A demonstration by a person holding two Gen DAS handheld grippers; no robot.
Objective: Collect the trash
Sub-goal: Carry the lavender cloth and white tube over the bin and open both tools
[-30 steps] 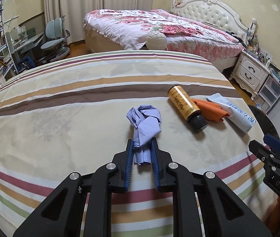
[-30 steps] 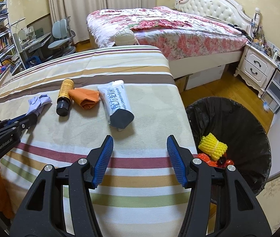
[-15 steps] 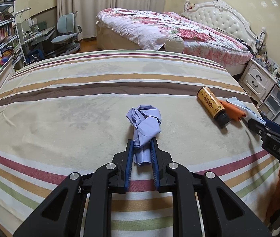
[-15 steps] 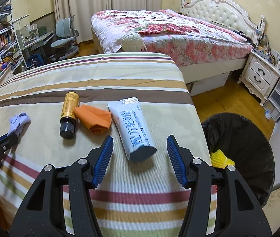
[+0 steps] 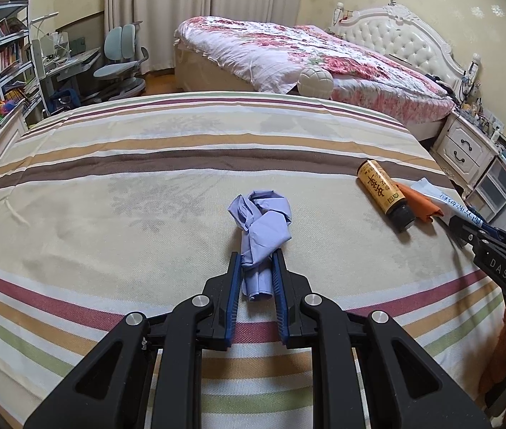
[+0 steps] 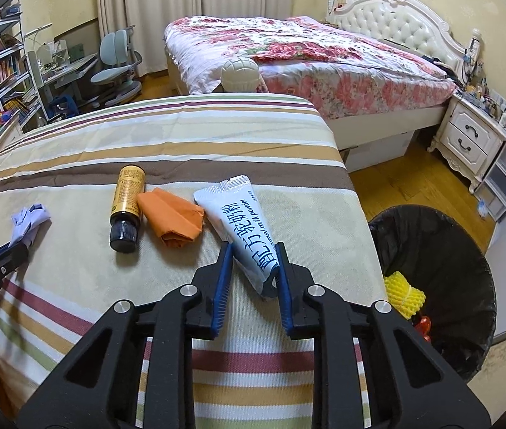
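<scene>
On the striped bed, the left gripper clamps the lilac wad; the right gripper's fingers have just closed on the milk-powder pouch. A bin stands beside the bed.

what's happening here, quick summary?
Trash pickup off a striped bedspread. The left gripper is shut on a crumpled lilac wrapper. The right gripper has just been closing and now pinches a white milk powder pouch. A brown bottle and an orange scrap lie loose on the bed. The black-lined bin stands beside it.
</scene>
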